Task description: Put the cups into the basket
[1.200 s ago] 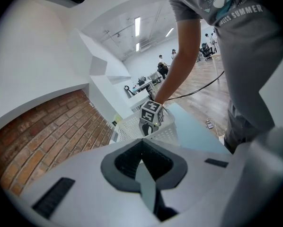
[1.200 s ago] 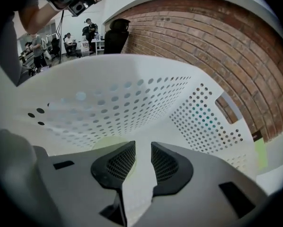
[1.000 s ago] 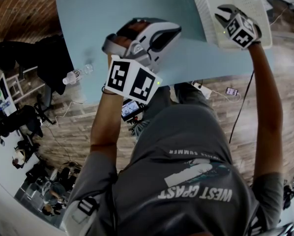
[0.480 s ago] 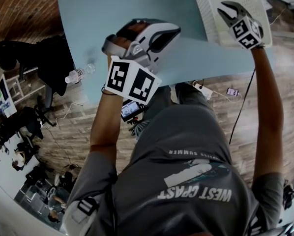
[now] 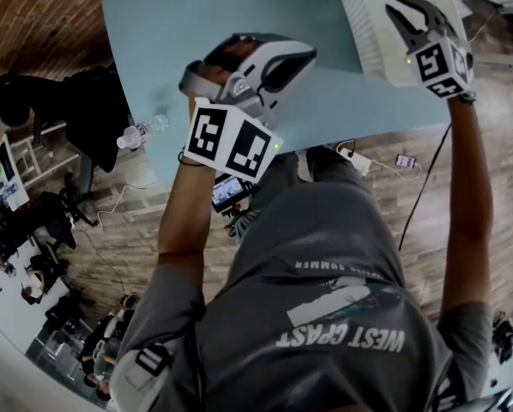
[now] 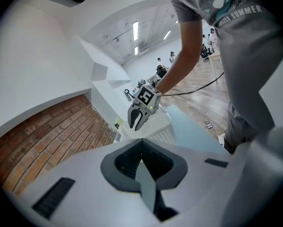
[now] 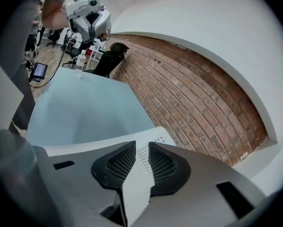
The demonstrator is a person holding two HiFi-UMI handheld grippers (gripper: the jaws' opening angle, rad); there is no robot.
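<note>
No cup shows in any view. The white perforated basket (image 5: 364, 11) stands at the far right corner of the pale blue table (image 5: 205, 24). My right gripper (image 5: 404, 9) hangs over the basket, its jaws a narrow gap apart with nothing between them; through that gap in the right gripper view (image 7: 140, 145) I see the basket's wall (image 7: 148, 167). My left gripper (image 5: 252, 58) is raised above the table's near edge, pointing up and across. In the left gripper view its pads meet at the tip (image 6: 141, 143), empty, and the right gripper (image 6: 137, 123) hovers above the basket (image 6: 155, 131).
A clear plastic bottle (image 5: 141, 130) stands near the table's left edge. A brick wall (image 7: 193, 84) runs behind the table. On the wooden floor lie a power strip (image 5: 351, 154), cables and a phone (image 5: 404, 159). Chairs and people fill the room's left side.
My right gripper has moved to the right and farther out over the basket. The left gripper has stayed where it was.
</note>
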